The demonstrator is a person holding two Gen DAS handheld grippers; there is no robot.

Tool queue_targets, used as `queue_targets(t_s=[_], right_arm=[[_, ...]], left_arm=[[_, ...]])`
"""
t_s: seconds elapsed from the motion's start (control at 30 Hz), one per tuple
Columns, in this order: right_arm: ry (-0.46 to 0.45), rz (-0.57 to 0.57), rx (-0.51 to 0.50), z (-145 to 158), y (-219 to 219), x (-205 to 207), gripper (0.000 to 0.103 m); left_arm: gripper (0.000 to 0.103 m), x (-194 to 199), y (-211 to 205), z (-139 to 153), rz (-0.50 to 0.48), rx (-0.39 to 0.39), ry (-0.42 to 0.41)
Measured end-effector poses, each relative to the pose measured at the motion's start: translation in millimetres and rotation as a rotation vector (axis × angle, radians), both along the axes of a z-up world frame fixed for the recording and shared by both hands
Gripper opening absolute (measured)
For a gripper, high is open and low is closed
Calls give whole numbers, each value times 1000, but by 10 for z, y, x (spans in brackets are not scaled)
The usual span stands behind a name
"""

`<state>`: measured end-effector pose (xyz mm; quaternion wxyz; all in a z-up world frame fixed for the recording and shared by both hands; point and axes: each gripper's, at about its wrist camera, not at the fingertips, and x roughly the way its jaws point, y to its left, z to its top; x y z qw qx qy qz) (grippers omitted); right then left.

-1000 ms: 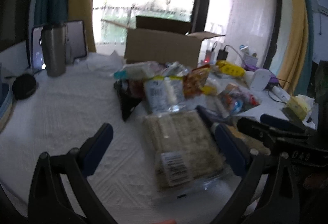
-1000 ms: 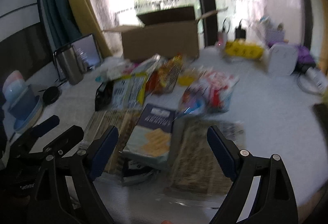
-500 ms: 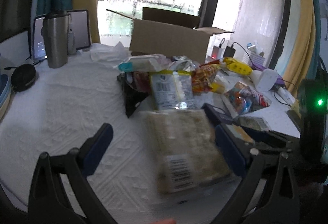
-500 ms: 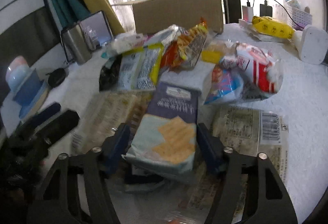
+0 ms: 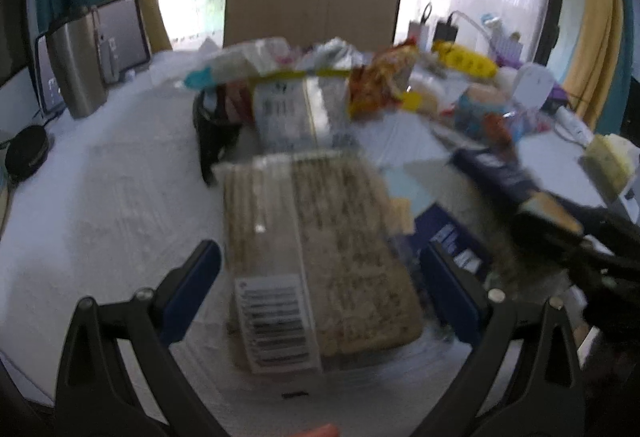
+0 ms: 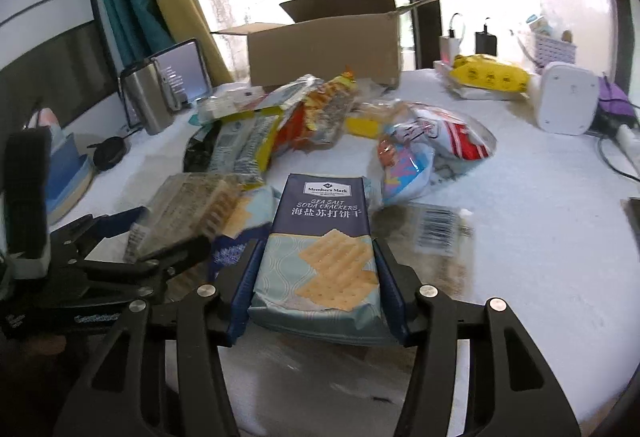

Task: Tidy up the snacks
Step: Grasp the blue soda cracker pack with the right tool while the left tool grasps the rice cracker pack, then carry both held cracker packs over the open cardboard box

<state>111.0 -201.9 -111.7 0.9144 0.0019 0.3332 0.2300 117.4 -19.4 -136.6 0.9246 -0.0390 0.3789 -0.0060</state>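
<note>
A pile of snack packs (image 6: 320, 117) lies on the white table in front of an open cardboard box (image 6: 324, 49). My right gripper (image 6: 316, 269) is shut on a blue pack of soda crackers (image 6: 320, 253), lifted a little off the table. My left gripper (image 5: 320, 277) is open, its fingers on either side of a clear pack of brown biscuits (image 5: 316, 257) that lies flat. The same biscuit pack (image 6: 188, 209) and the left gripper show in the right wrist view. The cracker pack (image 5: 500, 177) shows at the right of the left wrist view.
A steel tumbler (image 5: 76, 69) and a tablet (image 5: 120, 33) stand at the back left. A white device (image 6: 568, 101), a yellow pack (image 6: 488, 77), chargers and cables are at the back right. A second clear pack with a barcode (image 6: 436, 233) lies right of the crackers.
My right gripper closed on the soda cracker pack and raised it. My left gripper moved forward so the biscuit pack now lies between its open fingers.
</note>
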Motion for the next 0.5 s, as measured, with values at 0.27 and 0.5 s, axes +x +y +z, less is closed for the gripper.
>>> queue_targets(t_s=[0.27,0.5], right_arm=[[-64,-24,-125,-123,70,-26,59],[-92,32,-157,-106,165,-56,54]], left_arm=[[86,-38,47,1,-6,9,-7],[78,-131,100,186,-22,-3,-65]])
